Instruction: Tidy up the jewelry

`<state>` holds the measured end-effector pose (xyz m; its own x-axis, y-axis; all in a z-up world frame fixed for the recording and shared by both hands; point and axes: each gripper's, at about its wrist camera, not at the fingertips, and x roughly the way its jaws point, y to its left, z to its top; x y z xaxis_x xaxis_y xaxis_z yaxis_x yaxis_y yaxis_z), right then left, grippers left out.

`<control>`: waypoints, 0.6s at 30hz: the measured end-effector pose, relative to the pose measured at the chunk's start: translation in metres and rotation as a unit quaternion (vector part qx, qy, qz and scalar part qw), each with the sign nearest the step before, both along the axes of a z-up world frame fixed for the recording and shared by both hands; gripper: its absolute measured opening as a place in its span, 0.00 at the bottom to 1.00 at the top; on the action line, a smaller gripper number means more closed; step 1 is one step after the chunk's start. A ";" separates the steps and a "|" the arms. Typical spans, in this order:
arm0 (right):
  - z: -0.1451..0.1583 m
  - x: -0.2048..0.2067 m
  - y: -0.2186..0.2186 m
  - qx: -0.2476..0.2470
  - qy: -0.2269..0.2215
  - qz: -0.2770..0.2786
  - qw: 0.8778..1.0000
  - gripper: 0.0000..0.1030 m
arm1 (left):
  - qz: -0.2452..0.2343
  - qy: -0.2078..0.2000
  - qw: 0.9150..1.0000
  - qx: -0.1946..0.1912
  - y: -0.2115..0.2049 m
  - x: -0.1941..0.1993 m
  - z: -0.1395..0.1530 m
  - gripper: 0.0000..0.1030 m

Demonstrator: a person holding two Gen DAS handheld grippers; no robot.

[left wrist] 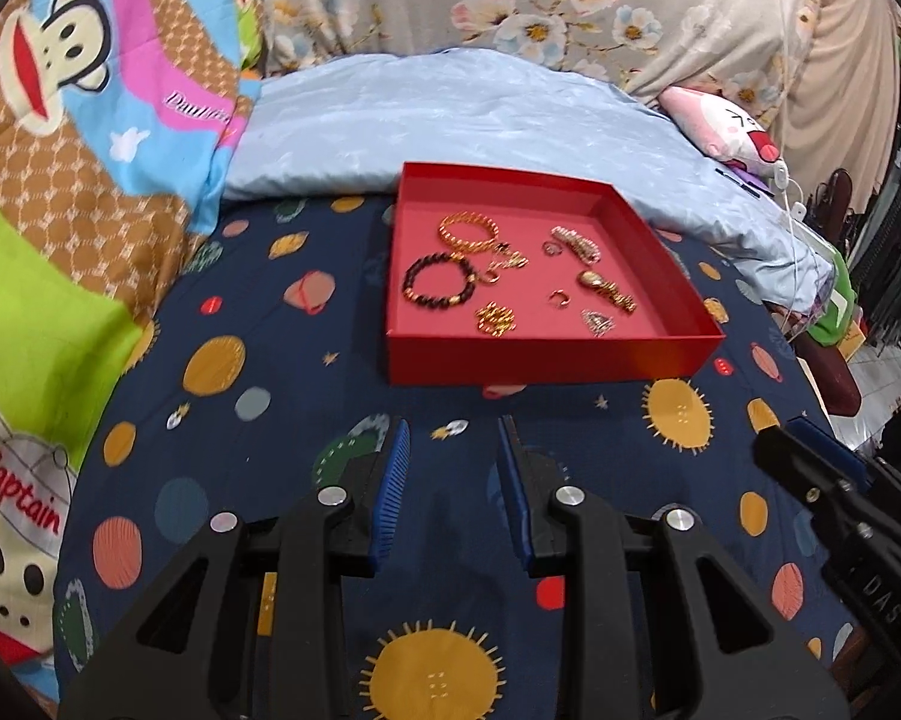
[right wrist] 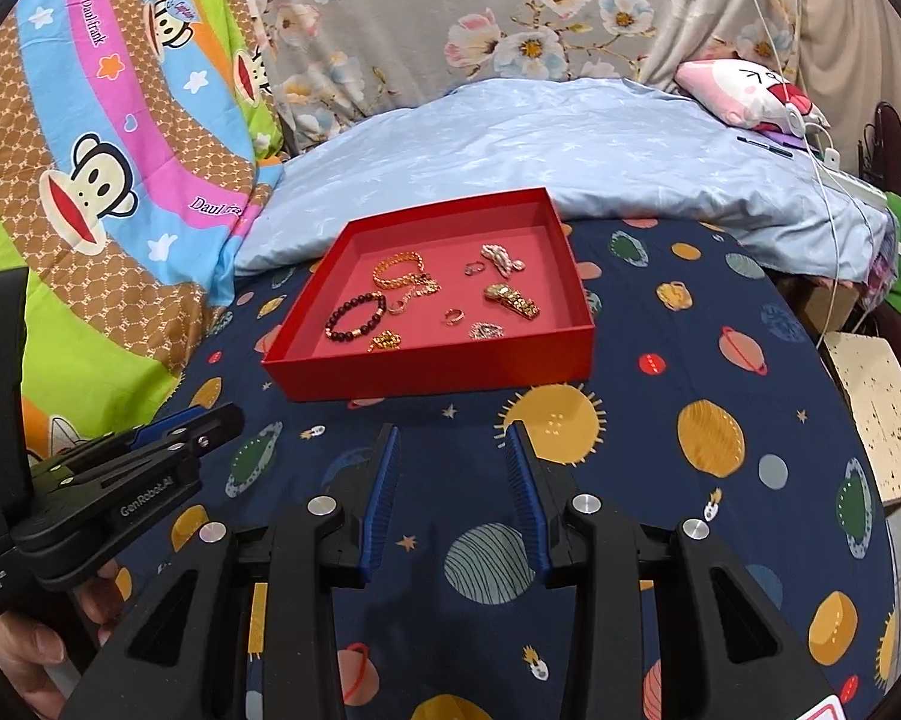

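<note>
Jewelry lies loose in a shallow red tray [left wrist: 546, 360] on a planet-print sheet [left wrist: 222, 372], ahead of both grippers. From left: one dark bead bracelet [left wrist: 439, 288], a closed ring of round beads; one gold chain bracelet [left wrist: 469, 232] behind it; a small gold chain heap [left wrist: 496, 319] in front; two small rings [left wrist: 558, 298]; one pale stone clip [left wrist: 576, 243]; one gold metal watch [left wrist: 607, 291], its long axis running from far left to near right. Left gripper [left wrist: 453, 450] hovers over the sheet, fingers wide and empty. Right gripper [right wrist: 453, 450] likewise, wide apart, holding nothing.
</note>
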<state>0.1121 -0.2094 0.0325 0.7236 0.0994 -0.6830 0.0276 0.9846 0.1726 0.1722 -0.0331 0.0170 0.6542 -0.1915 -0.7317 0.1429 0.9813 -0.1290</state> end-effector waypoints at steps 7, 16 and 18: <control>0.006 -0.001 0.008 -0.029 -0.018 -0.015 0.999 0.50 | 0.028 -0.025 0.999 0.020 0.003 -0.007 0.007 0.37; 0.009 0.019 0.018 -0.049 -0.033 -0.018 0.998 0.62 | 0.027 -0.048 0.998 0.036 -0.014 0.004 0.016 0.63; 0.008 0.025 0.018 -0.063 -0.035 -0.023 0.997 0.63 | 0.030 -0.051 0.997 0.042 -0.016 0.009 0.017 0.67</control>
<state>0.1369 -0.1910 0.0405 0.7720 -0.0176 -0.6353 0.0650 0.9966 0.0513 0.1811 -0.0491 0.0342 0.7348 -0.0904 -0.6723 0.0910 0.9953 -0.0344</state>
